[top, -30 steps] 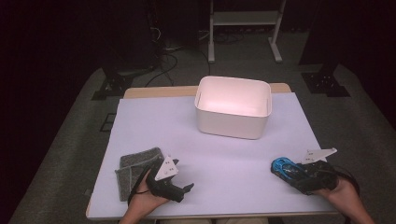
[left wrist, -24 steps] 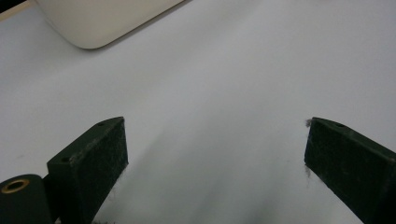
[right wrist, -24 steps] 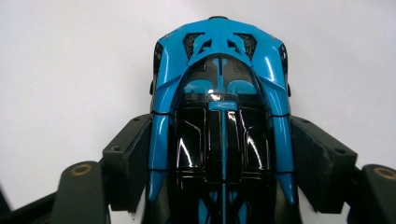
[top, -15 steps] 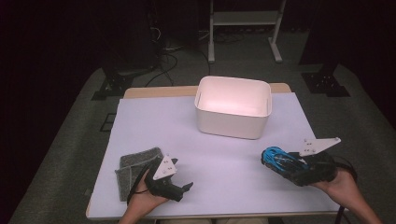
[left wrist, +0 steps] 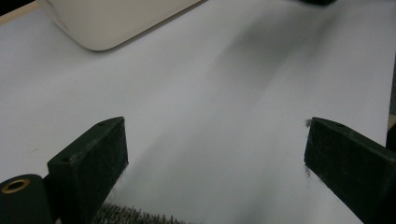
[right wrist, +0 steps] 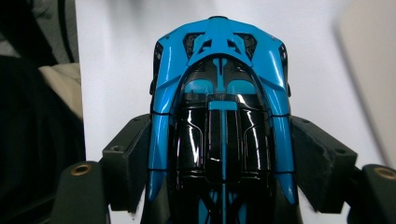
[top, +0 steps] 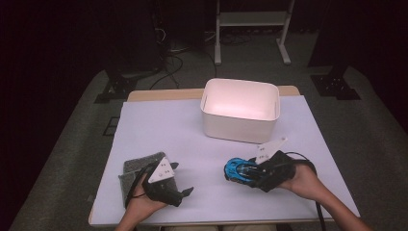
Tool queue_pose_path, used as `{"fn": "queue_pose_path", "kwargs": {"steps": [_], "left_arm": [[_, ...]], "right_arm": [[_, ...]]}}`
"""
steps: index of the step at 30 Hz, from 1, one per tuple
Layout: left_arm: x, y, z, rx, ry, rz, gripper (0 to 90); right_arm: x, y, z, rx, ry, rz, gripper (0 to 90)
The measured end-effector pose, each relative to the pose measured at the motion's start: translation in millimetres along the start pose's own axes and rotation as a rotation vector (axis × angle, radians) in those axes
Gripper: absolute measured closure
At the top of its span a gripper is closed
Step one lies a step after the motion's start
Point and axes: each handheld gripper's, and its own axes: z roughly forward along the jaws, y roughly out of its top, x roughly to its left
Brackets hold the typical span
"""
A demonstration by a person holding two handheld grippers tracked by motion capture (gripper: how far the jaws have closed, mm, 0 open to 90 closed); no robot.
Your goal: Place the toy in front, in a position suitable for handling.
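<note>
Two grippers busy: your right gripper (right wrist: 219, 154) clamps the car (right wrist: 219, 93) for the bin (top: 240, 108); left gripper (left wrist: 215, 154) gapes by cloth (top: 139, 171).

Dim room, grey carpet (top: 72, 144) around the table (top: 159, 95); beyond the table, a white metal stand (top: 250, 19), cables (top: 168, 48) and dark equipment.

The upper middle of the frame is being blocked by a white bin (top: 240, 110) on the table (top: 159, 130). The lower left is being taken up by a grey cloth (top: 137, 169). Open passage is being left across the upper left and lower middle.
</note>
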Motion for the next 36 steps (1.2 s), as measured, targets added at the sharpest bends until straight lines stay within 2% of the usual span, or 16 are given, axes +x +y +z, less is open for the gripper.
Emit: {"fn": "queue_pose_path", "kwargs": {"steps": [2,5,11,15,20,22,25,28,33,36], "left_arm": [[1.4,-0.6,-1.4,-0.002,-0.004,0.0,5.7],[4.3,-1.2,-3.6,0.008,-0.002,0.003,5.8],[8.6,-6.4,-13.7,0.037,0.008,0.035,5.8],[14.0,-14.4,-21.2,0.066,0.013,0.043,6.1],[22.7,-27.1,-31.7,0.133,0.022,0.066,6.7],[26.4,-32.6,-35.9,0.152,0.014,0.082,11.0],[33.1,-40.4,-38.9,0.174,0.009,0.063,11.9],[37.8,-44.9,-38.9,0.19,-0.004,0.052,13.5],[46.0,-44.9,-32.5,0.218,-0.028,0.049,16.6],[48.8,-43.7,-26.9,0.233,-0.06,0.058,23.2]], "right_arm": [[0.3,3.1,9.6,0.016,0.014,-0.019,27.1],[-0.8,7.9,30.6,0.032,0.059,-0.039,27.1],[-2.2,12.6,66.1,0.058,0.118,-0.084,27.1],[-3.4,11.1,80.5,0.064,0.145,-0.083,27.0],[-2.3,8.3,92.7,0.086,0.166,-0.09,26.9],[-1.1,8.3,93.7,0.077,0.161,-0.103,26.7],[-0.6,8.3,94.7,0.071,0.159,-0.104,25.9],[-1.0,8.7,93.4,0.08,0.154,-0.094,17.8],[-3.7,3.9,73.7,0.042,0.119,-0.057,16.8],[-4.4,-6.0,62.8,0.035,0.09,-0.039,16.5]]}}
